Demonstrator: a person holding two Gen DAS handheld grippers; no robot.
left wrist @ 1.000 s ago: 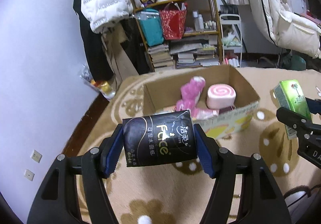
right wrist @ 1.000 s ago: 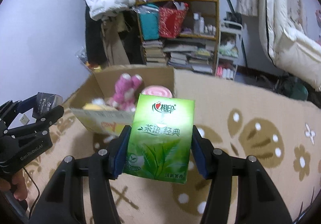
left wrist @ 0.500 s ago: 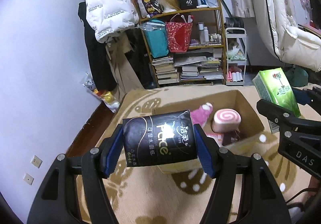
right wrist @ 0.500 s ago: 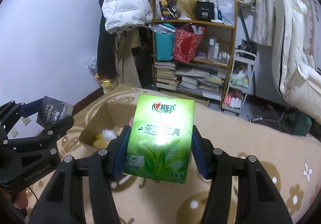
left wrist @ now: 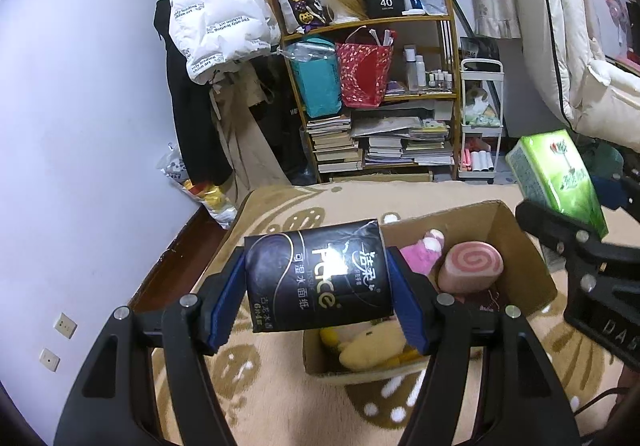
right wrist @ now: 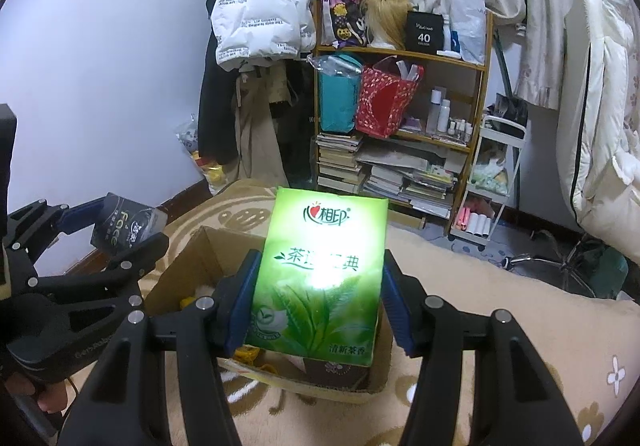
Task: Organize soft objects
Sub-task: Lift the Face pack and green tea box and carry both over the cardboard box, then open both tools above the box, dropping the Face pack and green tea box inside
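Observation:
My left gripper (left wrist: 318, 284) is shut on a black tissue pack (left wrist: 316, 278) and holds it above the near-left corner of an open cardboard box (left wrist: 520, 242). In the box lie a pink plush toy (left wrist: 420, 250), a pink swirl roll cushion (left wrist: 470, 266) and a yellow plush (left wrist: 372, 350). My right gripper (right wrist: 320, 282) is shut on a green tissue pack (right wrist: 320, 270), held upright over the same box (right wrist: 192, 266). The green pack also shows in the left wrist view (left wrist: 556, 178). The black pack shows in the right wrist view (right wrist: 128, 226).
The box stands on a beige flowered carpet (left wrist: 280, 398). Behind it a wooden shelf (left wrist: 372, 94) holds books and bags. Coats (left wrist: 216, 18) hang at the back left, a white rolling cart (left wrist: 480, 126) stands at the right, and the wall (left wrist: 80, 126) runs along the left.
Both grippers have risen and moved forward with their packs. They now hang over the box, which has shifted lower and nearer in both views.

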